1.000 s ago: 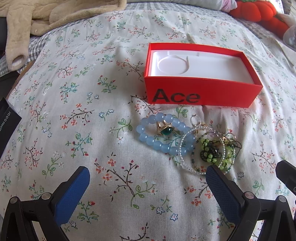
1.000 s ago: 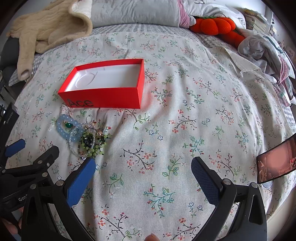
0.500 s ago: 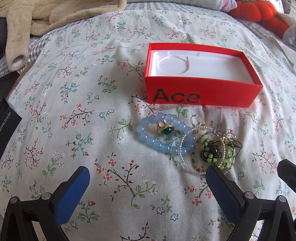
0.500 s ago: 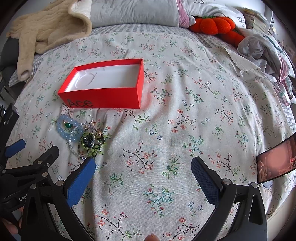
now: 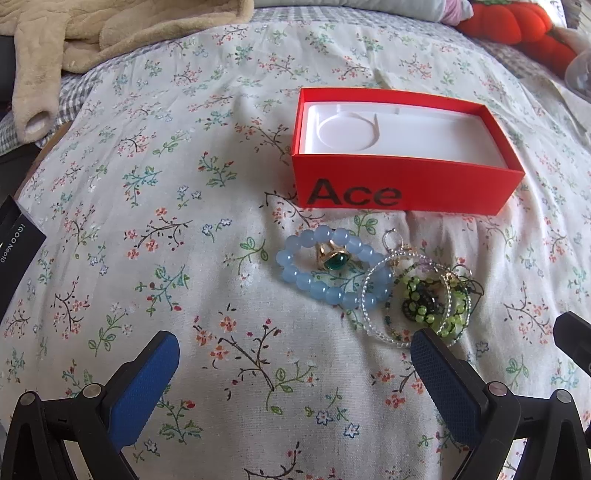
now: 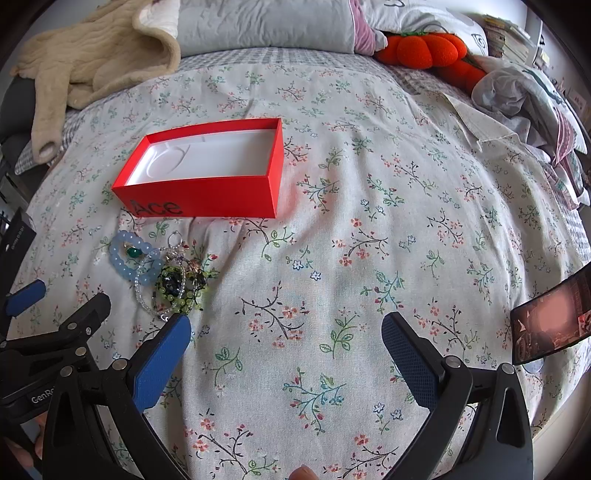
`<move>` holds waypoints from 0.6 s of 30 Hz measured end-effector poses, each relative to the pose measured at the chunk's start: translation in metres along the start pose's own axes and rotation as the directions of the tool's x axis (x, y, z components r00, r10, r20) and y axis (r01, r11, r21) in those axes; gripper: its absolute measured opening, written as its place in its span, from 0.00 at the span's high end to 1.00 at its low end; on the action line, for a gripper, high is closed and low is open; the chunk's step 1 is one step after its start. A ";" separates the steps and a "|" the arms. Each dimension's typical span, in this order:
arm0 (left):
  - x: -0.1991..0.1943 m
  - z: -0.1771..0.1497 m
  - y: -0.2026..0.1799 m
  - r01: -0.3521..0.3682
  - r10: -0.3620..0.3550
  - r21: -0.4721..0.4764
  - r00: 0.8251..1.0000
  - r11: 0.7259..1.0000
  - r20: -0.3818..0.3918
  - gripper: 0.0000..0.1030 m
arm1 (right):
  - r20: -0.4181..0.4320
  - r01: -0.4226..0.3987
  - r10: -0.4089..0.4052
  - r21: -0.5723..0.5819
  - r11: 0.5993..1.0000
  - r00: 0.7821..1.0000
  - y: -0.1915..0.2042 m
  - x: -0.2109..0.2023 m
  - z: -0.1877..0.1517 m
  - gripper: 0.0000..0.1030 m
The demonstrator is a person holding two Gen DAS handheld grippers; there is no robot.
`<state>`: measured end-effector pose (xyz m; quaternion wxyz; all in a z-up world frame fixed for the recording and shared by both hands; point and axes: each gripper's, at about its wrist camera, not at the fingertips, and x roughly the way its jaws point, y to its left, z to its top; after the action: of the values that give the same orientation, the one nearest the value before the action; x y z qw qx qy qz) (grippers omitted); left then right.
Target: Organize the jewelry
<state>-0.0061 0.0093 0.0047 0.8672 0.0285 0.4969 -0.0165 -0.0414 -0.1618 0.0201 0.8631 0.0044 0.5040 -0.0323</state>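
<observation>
A bed fills both views, covered by a pale floral bedspread (image 6: 369,229) with small creases and a soft, cottony look. At its far end lie a grey pillow (image 6: 266,26), a beige fleecy garment (image 6: 92,62) with 1 sleeve trailing down, an orange plush toy (image 6: 424,50), and a heap of crumpled light clothing (image 6: 524,96) at the right edge.

A red cardboard box (image 5: 406,184) sits open on the bedspread, rectangular, with "Ace" printed in black on its near wall and a white moulded insert carrying a round recess. Just in front of it lies the jewelry, touching in a loose pile: a blue bead bracelet (image 5: 325,288) of smooth, translucent round beads, a gold ring with a green stone (image 5: 334,258) resting inside that loop, a clear bead bracelet (image 5: 373,317) overlapping it, and a tangle of green beads (image 5: 432,306) with dark parts that are too knotted to separate.

The left gripper (image 5: 295,376) hovers low before the pile, its 2 blue textured pads spread wide with nothing between them. The right gripper (image 6: 286,354) is likewise wide open and empty, over bare fabric to the right of the jewelry.

A dark printed card (image 5: 14,254) is cut off at the left edge, and a phone screen (image 6: 550,325) at the right edge shows a reddish picture that is hard to read.
</observation>
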 end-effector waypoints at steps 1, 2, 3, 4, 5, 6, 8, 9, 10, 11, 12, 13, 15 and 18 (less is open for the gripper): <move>0.000 0.000 0.000 0.000 0.000 0.001 1.000 1.000 0.000 0.00 | 0.001 0.000 0.000 0.000 1.000 1.000 0.000 0.000 0.000 0.00; 0.000 0.000 0.000 -0.001 0.001 0.003 1.000 1.000 0.001 0.00 | 0.002 0.001 -0.001 0.000 1.000 1.000 0.000 0.000 0.000 0.00; 0.000 0.000 -0.001 0.000 0.000 0.006 1.000 1.000 0.000 0.00 | 0.003 0.002 -0.002 -0.002 1.000 1.000 0.000 0.000 0.000 0.00; 0.000 0.000 -0.001 0.001 -0.001 0.008 1.000 1.000 0.001 0.00 | 0.004 0.005 -0.005 -0.003 1.000 1.000 0.000 0.000 0.000 0.00; 0.000 0.000 -0.001 0.001 -0.001 0.009 1.000 1.000 0.001 0.00 | 0.003 0.009 -0.009 -0.004 1.000 1.000 0.000 0.001 0.000 0.00; 0.000 0.000 -0.001 0.002 -0.002 0.012 1.000 1.000 0.002 0.00 | 0.002 0.012 -0.012 -0.004 1.000 1.000 -0.001 0.001 0.000 0.00; -0.001 0.000 -0.002 0.001 -0.001 0.012 1.000 1.000 0.003 0.00 | 0.001 0.013 -0.013 -0.001 1.000 1.000 -0.002 0.001 0.000 0.00; -0.001 0.000 -0.002 0.004 -0.004 0.011 1.000 1.000 0.003 0.00 | 0.002 0.013 -0.013 0.001 1.000 1.000 -0.002 -0.001 0.000 0.00; -0.001 0.000 -0.001 0.008 -0.008 0.010 1.000 1.000 0.002 0.00 | 0.004 0.013 -0.013 0.002 1.000 1.000 -0.003 -0.002 -0.001 0.00; -0.001 0.001 -0.001 0.009 -0.009 0.009 1.000 1.000 0.001 0.00 | 0.008 0.014 -0.014 0.002 1.000 1.000 -0.003 -0.003 -0.001 0.00; -0.002 0.001 0.000 0.012 -0.012 0.008 1.000 1.000 0.002 0.00 | 0.012 0.016 -0.016 0.003 1.000 1.000 -0.003 -0.005 -0.001 0.00; -0.003 0.002 0.001 0.015 -0.015 0.008 1.000 1.000 0.004 0.00 | 0.017 0.017 -0.017 0.002 1.000 1.000 -0.004 -0.008 -0.001 0.00; -0.006 0.003 0.004 0.005 -0.005 0.006 1.000 1.000 0.017 0.00 | 0.025 0.016 -0.016 0.002 1.000 1.000 -0.005 -0.011 -0.001 0.00; -0.012 0.011 0.011 -0.007 0.006 0.002 0.999 1.000 0.031 0.00 | 0.022 0.009 -0.009 0.010 1.000 1.000 -0.009 -0.015 0.004 0.00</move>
<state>-0.0021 0.0201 0.0207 0.8749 0.0308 0.4831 -0.0147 -0.0458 -0.1698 0.0358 0.8683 0.0058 0.4945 -0.0388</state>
